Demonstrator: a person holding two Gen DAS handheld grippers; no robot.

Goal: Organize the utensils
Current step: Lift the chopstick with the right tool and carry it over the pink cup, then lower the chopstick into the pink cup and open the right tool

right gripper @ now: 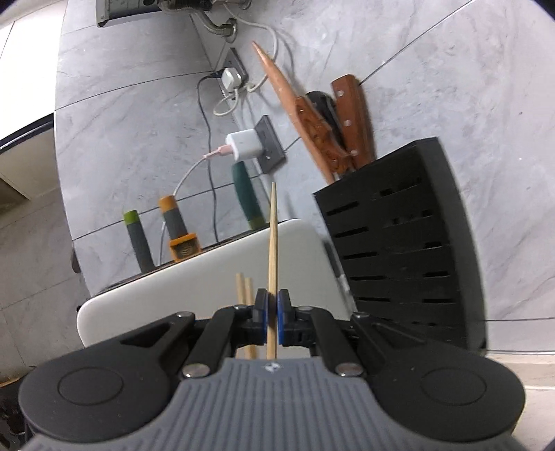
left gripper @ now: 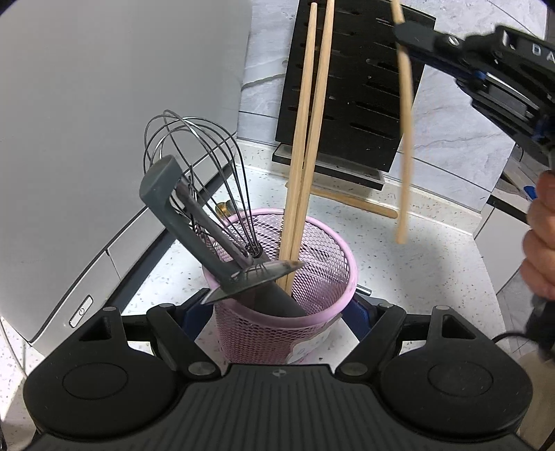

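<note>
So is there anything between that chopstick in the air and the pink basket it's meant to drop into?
Nothing stands in the gap itself. The chopstick hangs from the right gripper, off to the right of the pink mesh basket. The basket already holds a whisk, a grey tool and two chopsticks, but its right side looks free.

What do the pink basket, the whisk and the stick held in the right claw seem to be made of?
Pink basket: it looks like metal mesh with a matte pink coating; the diamond grid with open holes suggests this.
Whisk: thin dark wire loops, probably metal, perhaps coated.
Held stick: pale, unpainted wood or bamboo, matte, tapering to a point, gripped in the right claw.
</note>
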